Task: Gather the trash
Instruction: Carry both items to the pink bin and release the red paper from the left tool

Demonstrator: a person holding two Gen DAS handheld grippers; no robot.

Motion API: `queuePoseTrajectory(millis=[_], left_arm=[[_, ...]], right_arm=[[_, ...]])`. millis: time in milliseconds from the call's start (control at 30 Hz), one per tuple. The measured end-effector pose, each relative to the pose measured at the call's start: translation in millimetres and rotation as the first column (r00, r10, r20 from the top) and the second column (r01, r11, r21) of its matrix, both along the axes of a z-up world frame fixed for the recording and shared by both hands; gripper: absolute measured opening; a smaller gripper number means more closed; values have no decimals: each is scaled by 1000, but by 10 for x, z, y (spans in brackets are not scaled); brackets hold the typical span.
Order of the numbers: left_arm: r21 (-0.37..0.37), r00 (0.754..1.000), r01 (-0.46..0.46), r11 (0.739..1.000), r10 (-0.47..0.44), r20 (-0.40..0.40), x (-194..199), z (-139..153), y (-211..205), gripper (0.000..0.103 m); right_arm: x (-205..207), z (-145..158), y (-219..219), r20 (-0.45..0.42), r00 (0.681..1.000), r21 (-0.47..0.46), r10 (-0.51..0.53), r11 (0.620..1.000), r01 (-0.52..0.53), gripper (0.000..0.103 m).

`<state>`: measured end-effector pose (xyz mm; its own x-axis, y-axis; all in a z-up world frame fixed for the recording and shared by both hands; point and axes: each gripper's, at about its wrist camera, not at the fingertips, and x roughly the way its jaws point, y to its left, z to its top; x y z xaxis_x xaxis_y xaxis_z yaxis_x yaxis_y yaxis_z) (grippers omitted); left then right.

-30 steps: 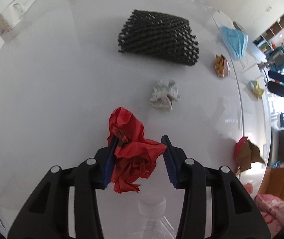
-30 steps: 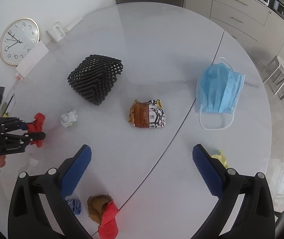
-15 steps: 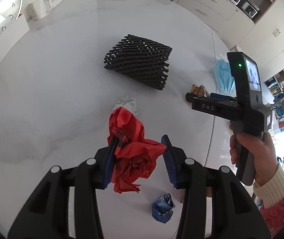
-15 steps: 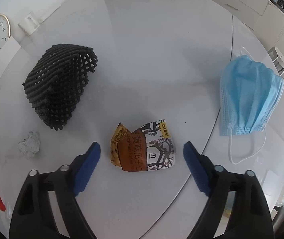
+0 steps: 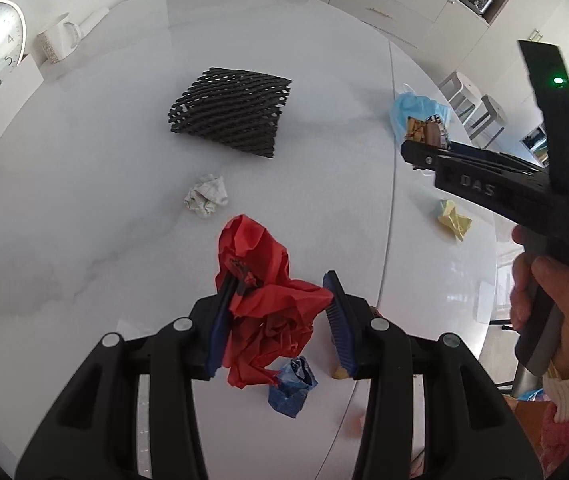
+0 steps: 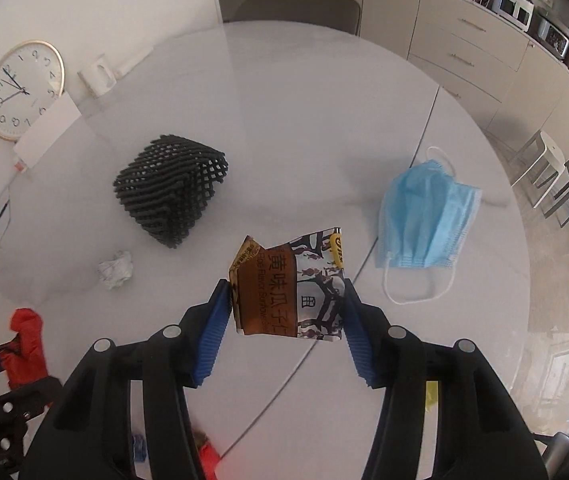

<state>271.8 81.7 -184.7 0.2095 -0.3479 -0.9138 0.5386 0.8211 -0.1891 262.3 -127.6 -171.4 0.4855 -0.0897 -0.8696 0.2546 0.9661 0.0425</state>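
Note:
Crumpled red paper (image 5: 252,248) is pinched between the blue pads of my left gripper (image 5: 278,284), which is shut on it above the white round table (image 5: 84,200). In the right wrist view a brown and white snack wrapper (image 6: 288,284) hangs between the pads of my right gripper (image 6: 284,292). Its jaws are closing, and both pads press on the wrapper's edges. The left wrist view shows that gripper (image 5: 416,150) at the right, holding the wrapper (image 5: 424,130) above the table.
On the table lie a black foam net (image 6: 172,190), a white paper ball (image 6: 115,270), a blue face mask (image 6: 424,224), yellow paper (image 5: 454,220) and a blue scrap (image 5: 292,388). A clock (image 6: 24,90) and a mug (image 5: 58,40) stand at the far left edge.
My right gripper came down over the snack wrapper, closed on it and lifted it. My left gripper rose and drifted with the red paper still in it.

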Motion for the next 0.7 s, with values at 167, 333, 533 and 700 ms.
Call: queuePoseTrajectory(millis=[167,333,533,700], left_arm=[[-28,996,93,995,-92,7,-392,119,-259,43],[-64,982,184,981,-186,-27,-882,157,-642,43],[-62,948,314,947,-316,-31,-1524,180,-1235,43],[-67,910,406,912,-410,-64,-2081,69,-1873,43]], right_arm=[[-745,400,-57,47,999,-24,6,1000,-5,55],[-1599,477,-329,26,998,-39,-59,997,60,56],[-2283,338,-715,-8,993,-31,-121,992,121,56],[-2735,271,-1141,-7,990,-10,-139,990,139,56]])
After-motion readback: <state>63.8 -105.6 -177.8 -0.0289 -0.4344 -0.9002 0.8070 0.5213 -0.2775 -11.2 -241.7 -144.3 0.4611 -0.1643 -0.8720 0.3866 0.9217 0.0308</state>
